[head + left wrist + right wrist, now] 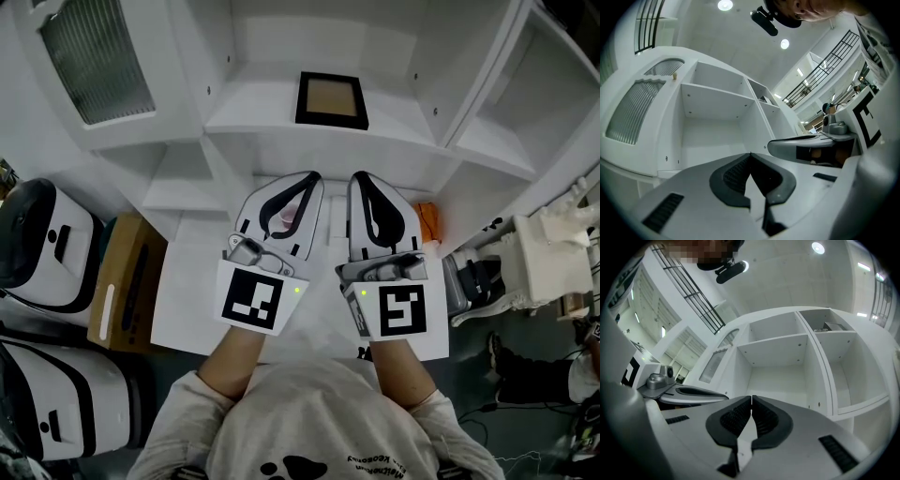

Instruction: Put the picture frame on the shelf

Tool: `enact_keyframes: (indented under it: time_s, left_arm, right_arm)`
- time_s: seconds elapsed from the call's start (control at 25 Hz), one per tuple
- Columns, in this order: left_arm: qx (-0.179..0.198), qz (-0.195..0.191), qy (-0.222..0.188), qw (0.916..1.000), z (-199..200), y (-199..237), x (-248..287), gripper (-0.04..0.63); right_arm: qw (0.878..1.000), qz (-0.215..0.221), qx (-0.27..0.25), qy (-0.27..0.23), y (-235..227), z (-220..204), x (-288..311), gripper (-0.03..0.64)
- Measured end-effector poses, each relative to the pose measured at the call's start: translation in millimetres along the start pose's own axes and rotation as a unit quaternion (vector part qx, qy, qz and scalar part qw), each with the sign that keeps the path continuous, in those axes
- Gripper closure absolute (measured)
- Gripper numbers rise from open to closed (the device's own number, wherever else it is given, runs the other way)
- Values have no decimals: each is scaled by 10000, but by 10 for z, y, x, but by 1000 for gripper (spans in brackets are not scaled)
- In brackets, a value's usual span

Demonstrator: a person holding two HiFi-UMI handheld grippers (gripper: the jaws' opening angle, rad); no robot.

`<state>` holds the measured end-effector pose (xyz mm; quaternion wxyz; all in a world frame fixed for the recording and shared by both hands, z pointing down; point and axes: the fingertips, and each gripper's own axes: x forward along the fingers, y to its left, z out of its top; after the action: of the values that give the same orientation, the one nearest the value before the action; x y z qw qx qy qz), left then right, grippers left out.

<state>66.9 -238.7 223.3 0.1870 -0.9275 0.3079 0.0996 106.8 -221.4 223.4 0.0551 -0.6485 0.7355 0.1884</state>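
While both pairs of jaws are pressed together with nothing between them, the left tool and the right tool hover side by side, pointing toward the white shelf. At twelve o'clock from them, the picture frame lies on that shelf, apart from both.

The shelf looks smooth, matt white; the picture frame is matt dark (cardboard-brown insert).

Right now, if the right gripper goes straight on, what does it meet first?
The right gripper, shut, would likely meet the back wall inside the shelf; nothing shows before it, depth unclear.
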Motion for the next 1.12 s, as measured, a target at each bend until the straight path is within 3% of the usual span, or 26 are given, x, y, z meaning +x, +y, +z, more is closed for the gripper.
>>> enact_keyframes:
  time_s: [0.48,1.12]
  left_arm:
    - [382,-263,219,9987,16,-266,-381,575]
    - [115,-324,649,9973,-296,-591,-751,575]
  right_arm:
    - [9999,35,75,73,217,-13,-456,583]
    - [9984,268,87,492,400,-303,-824,583]
